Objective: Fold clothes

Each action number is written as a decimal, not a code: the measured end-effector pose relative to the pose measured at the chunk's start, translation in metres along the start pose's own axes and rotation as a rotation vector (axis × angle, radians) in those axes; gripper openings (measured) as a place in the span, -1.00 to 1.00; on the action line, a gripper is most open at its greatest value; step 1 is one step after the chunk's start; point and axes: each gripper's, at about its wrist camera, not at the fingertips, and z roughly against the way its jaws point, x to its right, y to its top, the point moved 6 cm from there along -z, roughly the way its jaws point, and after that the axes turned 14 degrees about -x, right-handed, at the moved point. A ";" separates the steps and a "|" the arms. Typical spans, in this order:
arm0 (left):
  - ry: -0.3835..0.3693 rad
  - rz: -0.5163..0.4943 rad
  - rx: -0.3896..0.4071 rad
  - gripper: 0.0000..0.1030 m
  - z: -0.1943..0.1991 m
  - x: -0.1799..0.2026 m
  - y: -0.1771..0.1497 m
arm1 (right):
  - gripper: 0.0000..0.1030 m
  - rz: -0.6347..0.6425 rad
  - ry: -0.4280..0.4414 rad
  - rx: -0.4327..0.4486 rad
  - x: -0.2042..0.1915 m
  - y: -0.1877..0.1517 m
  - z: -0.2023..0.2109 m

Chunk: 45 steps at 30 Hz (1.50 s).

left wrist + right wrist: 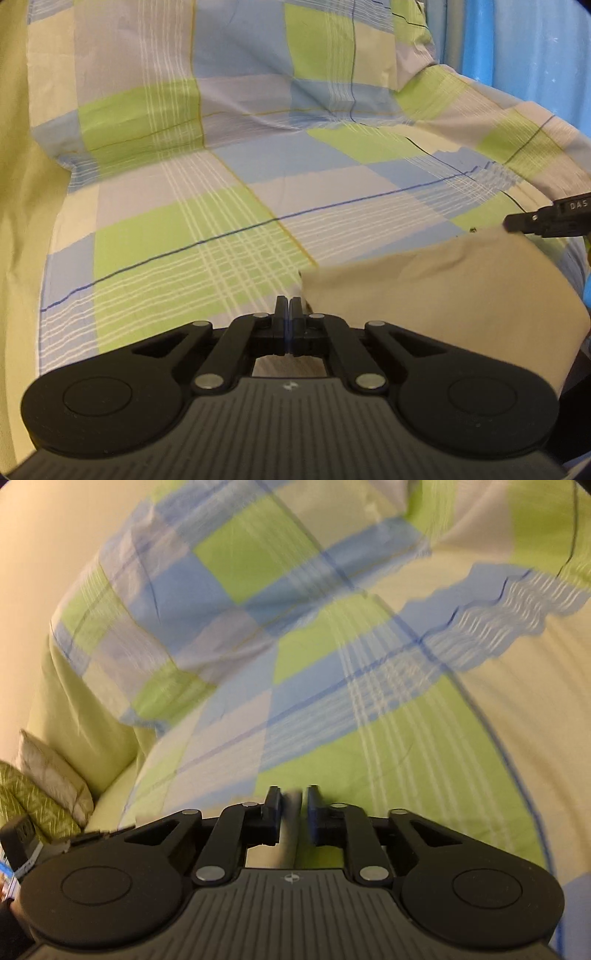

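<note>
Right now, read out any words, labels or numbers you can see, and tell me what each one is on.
"DAS": white letters on the black right gripper at the edge of the left wrist view; cut off by the frame, so possibly incomplete.
Small pale logo on the left gripper body: a symbol, not readable text.
Black object at lower left of the right wrist view: markings too blurred.

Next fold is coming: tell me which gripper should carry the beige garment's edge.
Probably right: the right gripper seems to pinch a fabric strip, while the left gripper is shut beside a corner of the beige garment.
</note>
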 end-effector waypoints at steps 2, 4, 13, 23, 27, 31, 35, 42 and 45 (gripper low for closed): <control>0.046 -0.029 0.016 -1.00 0.011 0.004 0.003 | -0.60 -0.017 0.001 0.032 0.005 -0.001 0.012; 0.066 -0.061 0.032 -1.00 0.022 0.012 0.006 | -0.60 -0.024 0.012 0.049 0.003 -0.007 0.023; -0.039 -0.250 -0.074 -0.85 0.008 0.092 -0.012 | -0.62 0.129 -0.062 -0.103 -0.020 -0.062 0.021; 0.132 -0.449 -0.029 -0.48 0.055 0.110 -0.040 | -0.56 0.420 -0.210 0.016 -0.072 -0.111 0.059; 0.200 -0.650 -0.025 -0.30 0.064 0.138 -0.072 | -0.45 0.718 -0.353 -0.038 -0.113 -0.154 0.042; 0.285 -0.836 -0.055 -0.26 0.053 0.160 -0.098 | -0.45 0.934 -0.491 -0.103 -0.133 -0.181 0.022; 0.275 -0.828 -0.094 -0.25 0.045 0.157 -0.100 | -0.45 1.003 -0.590 -0.172 -0.129 -0.185 0.006; 0.258 -0.820 -0.089 -0.22 0.045 0.154 -0.099 | 0.00 1.160 -0.707 -0.222 -0.132 -0.194 -0.007; 0.251 -0.819 -0.088 -0.21 0.044 0.153 -0.097 | 0.05 1.232 -0.741 -0.239 -0.132 -0.197 -0.014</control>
